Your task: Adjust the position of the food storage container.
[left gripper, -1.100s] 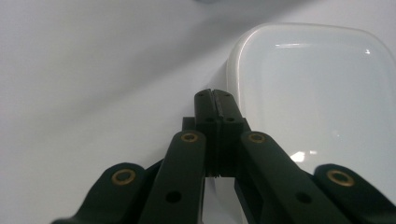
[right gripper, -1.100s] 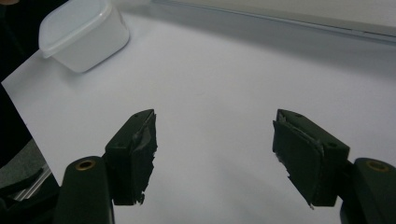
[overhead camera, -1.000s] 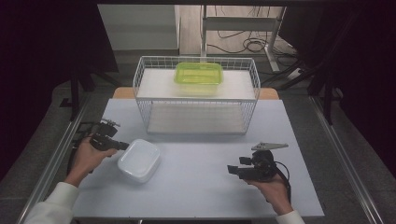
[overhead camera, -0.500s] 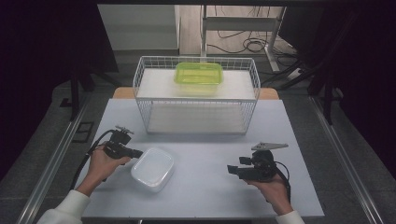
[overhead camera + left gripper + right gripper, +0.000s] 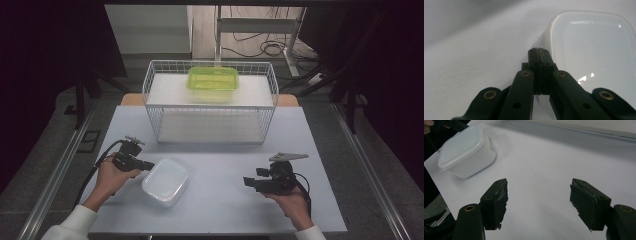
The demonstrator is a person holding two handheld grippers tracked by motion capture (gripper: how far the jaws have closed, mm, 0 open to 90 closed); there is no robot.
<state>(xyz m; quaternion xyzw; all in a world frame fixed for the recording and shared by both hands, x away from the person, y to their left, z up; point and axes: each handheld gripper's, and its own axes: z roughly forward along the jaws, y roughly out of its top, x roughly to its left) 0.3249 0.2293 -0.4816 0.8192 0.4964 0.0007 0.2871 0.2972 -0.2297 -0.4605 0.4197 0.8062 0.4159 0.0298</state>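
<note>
The left gripper (image 5: pixel 146 165) was clenched on nothing, its tip against the white box (image 5: pixel 165 182), which lay near the table's (image 5: pixel 225 210) front-left. The right gripper (image 5: pixel 248 182) rested released, well apart. Pushing with a closed tip could have spun the box or slid it off the front edge. Count: one white box, one green box (image 5: pixel 212 83), one basket (image 5: pixel 210 107).
</note>
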